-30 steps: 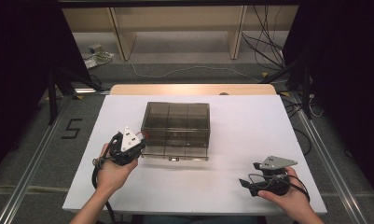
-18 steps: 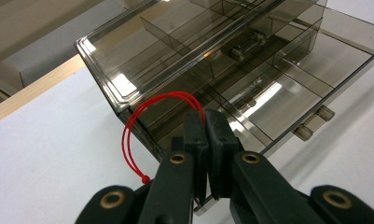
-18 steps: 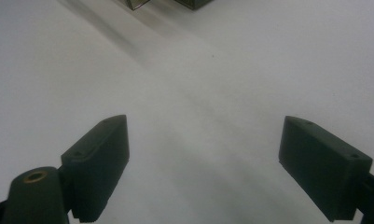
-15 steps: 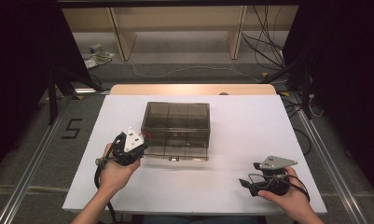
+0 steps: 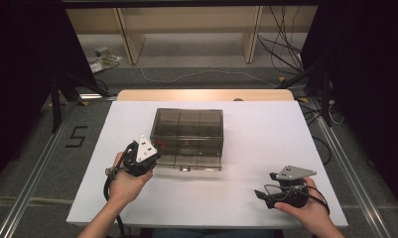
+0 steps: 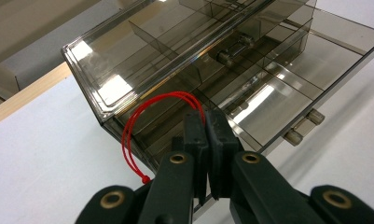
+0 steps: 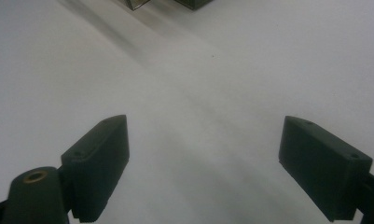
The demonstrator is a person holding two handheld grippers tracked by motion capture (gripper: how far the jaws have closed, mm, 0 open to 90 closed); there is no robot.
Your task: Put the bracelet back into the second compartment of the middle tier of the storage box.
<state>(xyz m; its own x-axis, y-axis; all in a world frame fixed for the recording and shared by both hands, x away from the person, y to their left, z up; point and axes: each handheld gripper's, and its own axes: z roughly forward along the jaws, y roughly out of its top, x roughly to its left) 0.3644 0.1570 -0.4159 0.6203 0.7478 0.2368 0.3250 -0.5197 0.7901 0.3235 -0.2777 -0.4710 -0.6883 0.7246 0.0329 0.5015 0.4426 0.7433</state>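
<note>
A smoky transparent compartment box (image 5: 189,131) stands mid-table, lid down, with latches on its near side. My left gripper (image 5: 156,151) is at the box's front left corner, shut on a thin red cord loop (image 5: 160,145). In the left gripper view the jaws (image 6: 205,119) press together on the red cord (image 6: 128,130), which arcs up over the box (image 6: 198,60) corner and ends in a small bead. My right gripper (image 5: 264,195) rests near the table's front right, open, with bare table between its fingers (image 7: 203,140).
The white table top (image 5: 266,134) has a wooden strip (image 5: 201,94) along its far edge. Beyond it are shelf legs and cables on the floor. A "5" mark (image 5: 75,136) lies on the floor at the left. Dark curtains flank both sides.
My left gripper has edged slightly right, closer to the box's front left corner, still shut on the red cord. The right gripper has stayed put.
</note>
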